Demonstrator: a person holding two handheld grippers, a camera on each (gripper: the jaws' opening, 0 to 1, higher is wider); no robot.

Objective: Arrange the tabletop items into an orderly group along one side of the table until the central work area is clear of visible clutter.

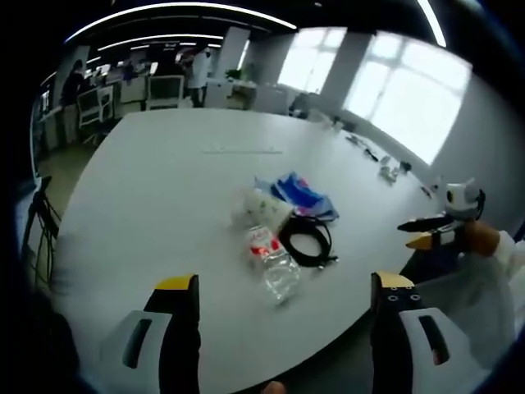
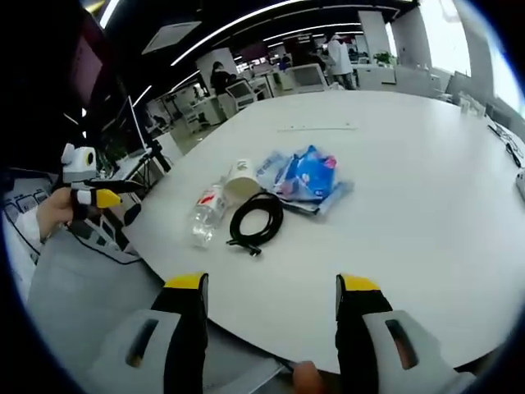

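One bottle (image 2: 207, 213), one cable (image 2: 257, 219) (coiled).

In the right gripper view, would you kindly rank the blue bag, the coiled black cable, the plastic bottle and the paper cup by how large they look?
1. blue bag
2. coiled black cable and plastic bottle: too alike to rank
3. paper cup, partly hidden behind the cable

All lie close together, so nearness hardly skews this.

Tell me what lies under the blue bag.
The blue bag lies on clear plastic wrapping, which rests on the table. The bag hides anything directly beneath it.
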